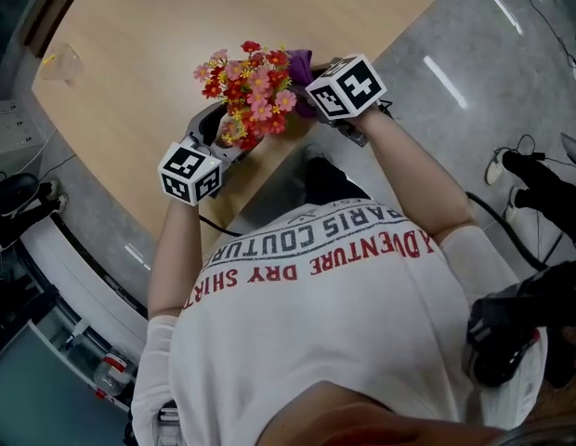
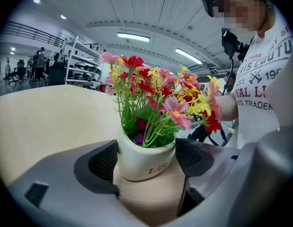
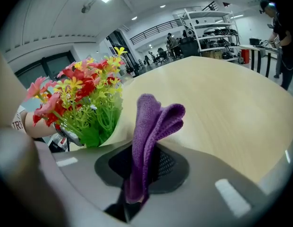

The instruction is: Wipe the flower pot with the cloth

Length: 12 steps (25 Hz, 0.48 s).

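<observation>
A white flower pot (image 2: 145, 161) with red lettering stands on the light wooden table (image 1: 176, 35). It holds red, pink and yellow artificial flowers (image 1: 251, 89). My left gripper (image 2: 146, 157) is shut on the pot, one dark pad against each side. In the head view the flowers hide the pot, and the left gripper (image 1: 218, 133) comes in from the lower left. My right gripper (image 3: 138, 174) is shut on a folded purple cloth (image 3: 150, 126), which sticks up out of the jaws just right of the flowers (image 3: 82, 103). In the head view the cloth (image 1: 300, 63) shows beside the blooms.
The pot stands close to the table's near edge (image 1: 269, 170), right in front of the person's body. A clear plastic item (image 1: 63, 63) lies at the table's far left. Cables and dark shoes (image 1: 539, 179) lie on the grey floor at right.
</observation>
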Each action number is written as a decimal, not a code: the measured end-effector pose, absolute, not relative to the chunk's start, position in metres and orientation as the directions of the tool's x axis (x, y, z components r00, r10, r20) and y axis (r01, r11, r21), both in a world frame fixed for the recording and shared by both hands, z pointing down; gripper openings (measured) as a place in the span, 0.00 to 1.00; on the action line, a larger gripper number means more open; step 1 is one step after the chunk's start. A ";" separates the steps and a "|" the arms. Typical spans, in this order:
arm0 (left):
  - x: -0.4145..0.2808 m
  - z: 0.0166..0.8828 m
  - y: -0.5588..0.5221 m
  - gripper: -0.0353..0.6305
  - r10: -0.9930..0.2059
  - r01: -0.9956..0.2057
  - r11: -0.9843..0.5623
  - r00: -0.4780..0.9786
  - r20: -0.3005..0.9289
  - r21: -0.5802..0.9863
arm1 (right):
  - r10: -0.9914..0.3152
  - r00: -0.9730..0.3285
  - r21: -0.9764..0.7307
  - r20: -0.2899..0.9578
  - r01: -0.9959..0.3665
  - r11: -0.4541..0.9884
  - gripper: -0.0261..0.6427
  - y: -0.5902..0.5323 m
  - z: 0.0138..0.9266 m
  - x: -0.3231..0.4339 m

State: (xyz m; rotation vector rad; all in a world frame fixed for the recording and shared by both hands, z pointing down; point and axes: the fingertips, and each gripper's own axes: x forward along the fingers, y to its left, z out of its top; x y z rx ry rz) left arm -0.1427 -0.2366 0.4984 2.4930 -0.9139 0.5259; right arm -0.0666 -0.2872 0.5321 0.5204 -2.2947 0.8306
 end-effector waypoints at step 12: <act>-0.161 0.502 -0.233 0.64 -0.490 -0.662 -0.722 0.694 0.527 0.202 | -0.198 -0.749 -0.489 0.632 -0.584 0.648 0.12 -0.268 0.529 -0.069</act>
